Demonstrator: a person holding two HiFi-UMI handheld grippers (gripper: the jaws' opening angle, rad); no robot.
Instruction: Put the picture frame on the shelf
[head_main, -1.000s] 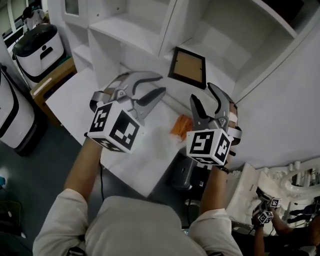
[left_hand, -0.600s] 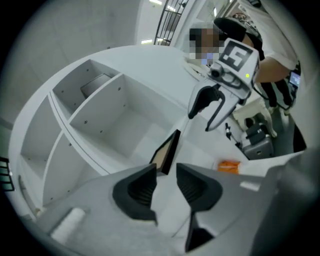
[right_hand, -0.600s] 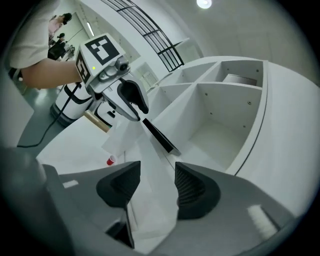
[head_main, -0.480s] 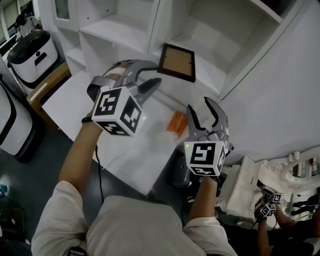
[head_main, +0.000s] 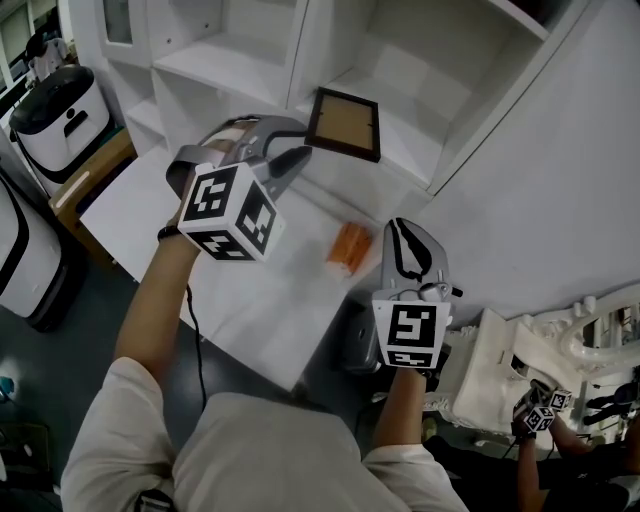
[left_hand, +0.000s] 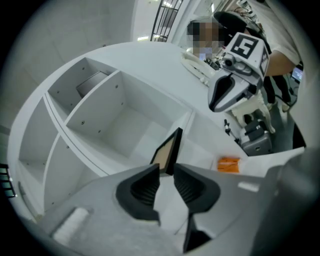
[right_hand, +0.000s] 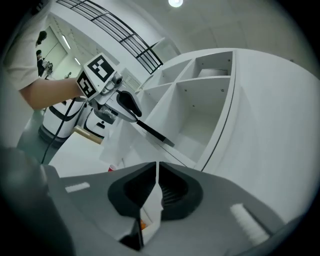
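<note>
The white shelf (head_main: 420, 100) has the picture frame (head_main: 343, 123) standing tilted at the front of its low box, brown back showing. The frame's edge points straight away from the left gripper (head_main: 300, 156), which is nearer, w/ jaws closing on the frame's near corner. The right gripper (head_main: 402, 226) is well apart, jaws closing on nothing.

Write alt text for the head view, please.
Seen from above, the left tool reaches to a dark frame at a white shelf, jaws closing on its corner. The right tool hangs lower by a white table, jaws closing on nothing, beside an orange object.
</note>
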